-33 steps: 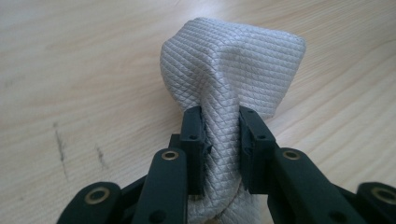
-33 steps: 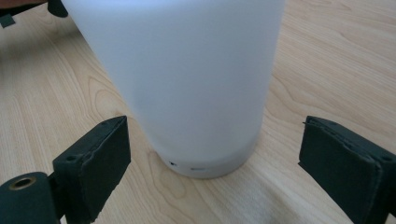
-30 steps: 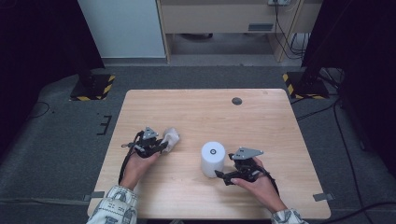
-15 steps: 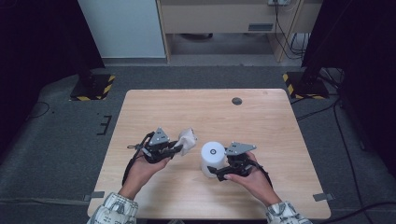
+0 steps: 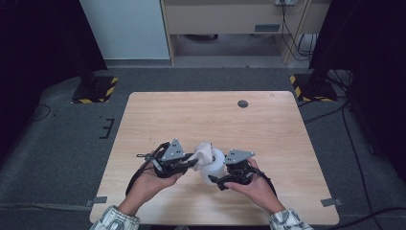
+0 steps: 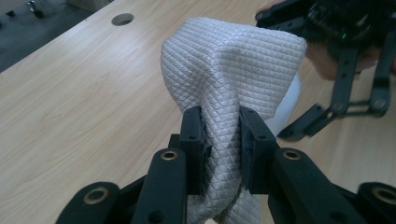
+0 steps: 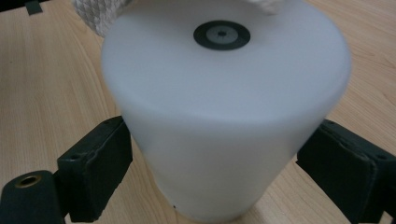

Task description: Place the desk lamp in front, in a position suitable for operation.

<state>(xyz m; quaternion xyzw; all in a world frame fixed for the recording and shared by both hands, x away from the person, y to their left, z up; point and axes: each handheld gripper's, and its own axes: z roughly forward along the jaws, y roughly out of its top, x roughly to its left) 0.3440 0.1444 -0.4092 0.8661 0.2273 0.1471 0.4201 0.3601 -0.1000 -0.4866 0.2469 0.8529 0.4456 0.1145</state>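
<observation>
Two grippers are busy here, and both are mine. My left gripper (image 6: 219,140) has its jaws closed tight on a white quilted cloth with a small diamond pattern (image 6: 233,70); the cloth is pinched in the middle and its free part stands up and leans over toward the other hand. My right gripper (image 7: 212,163) holds a white matte plastic cup, turned upside down, with a dark round mark on its base (image 7: 224,116). Its jaws are spread wide, one on each side of the wall, and they seem to touch it, so I judge the cup is gripped.

In the high view the cloth (image 5: 203,152) and the cup (image 5: 214,167) meet near the front middle of the light wooden table (image 5: 268,124), between my hands. The cloth lies against the cup's top edge.

I think the step in hand is wiping the cup, and the cloth is only arriving on it. The next move calls for pressing the cloth on the base and rubbing across it, while my right gripper keeps the cup steady and does not squeeze it out of shape.
</observation>
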